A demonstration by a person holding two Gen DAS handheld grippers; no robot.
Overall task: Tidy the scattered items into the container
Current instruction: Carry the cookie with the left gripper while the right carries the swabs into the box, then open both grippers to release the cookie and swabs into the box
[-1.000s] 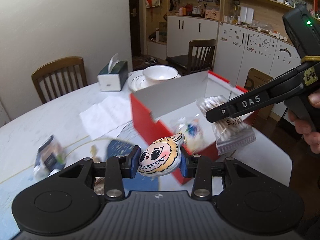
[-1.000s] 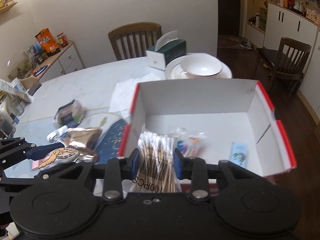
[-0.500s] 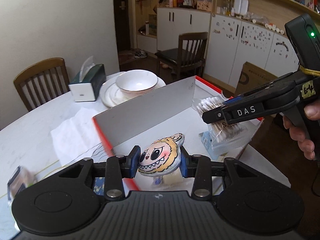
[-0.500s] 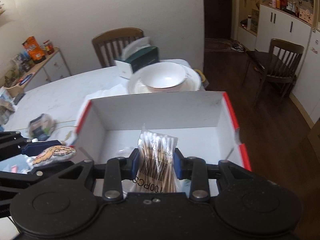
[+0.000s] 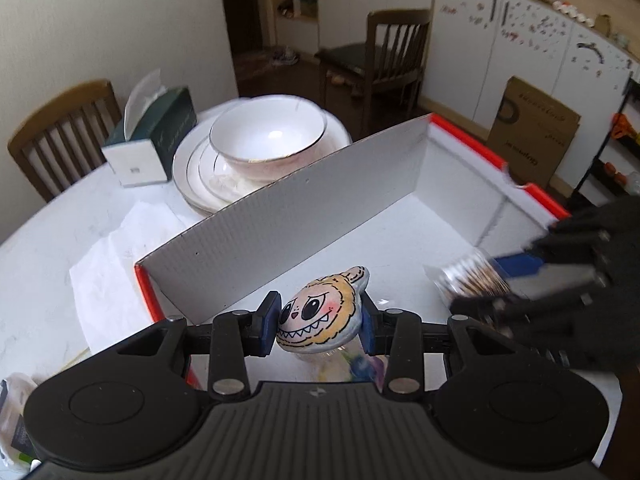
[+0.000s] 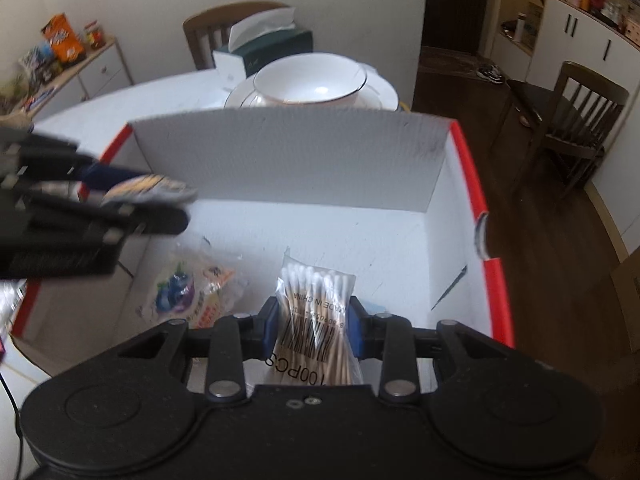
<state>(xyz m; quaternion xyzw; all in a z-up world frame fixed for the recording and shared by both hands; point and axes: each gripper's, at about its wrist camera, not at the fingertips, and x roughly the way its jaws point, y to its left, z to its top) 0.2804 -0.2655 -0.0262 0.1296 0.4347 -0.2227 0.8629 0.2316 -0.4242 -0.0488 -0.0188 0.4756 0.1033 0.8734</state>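
My left gripper (image 5: pixel 319 323) is shut on a cartoon-face toy (image 5: pixel 320 312) with a toothy grin, held over the inside of the red-and-white cardboard box (image 5: pixel 288 216). My right gripper (image 6: pixel 313 330) is shut on a clear pack of cotton swabs (image 6: pixel 316 312), also held over the box (image 6: pixel 288 160). The right gripper shows blurred at the right of the left wrist view (image 5: pixel 476 284), and the left gripper with the toy shows blurred at the left of the right wrist view (image 6: pixel 148 194). A colourful plastic packet (image 6: pixel 192 284) lies on the box floor.
Behind the box stand a white bowl on stacked plates (image 5: pixel 268 140) and a green tissue box (image 5: pixel 154 136). A white paper napkin (image 5: pixel 120 272) lies on the table left of the box. Wooden chairs (image 5: pixel 60 132) surround the table.
Both grippers have moved forward and down over the box with their items still held. The cameras now look into the box from closer.
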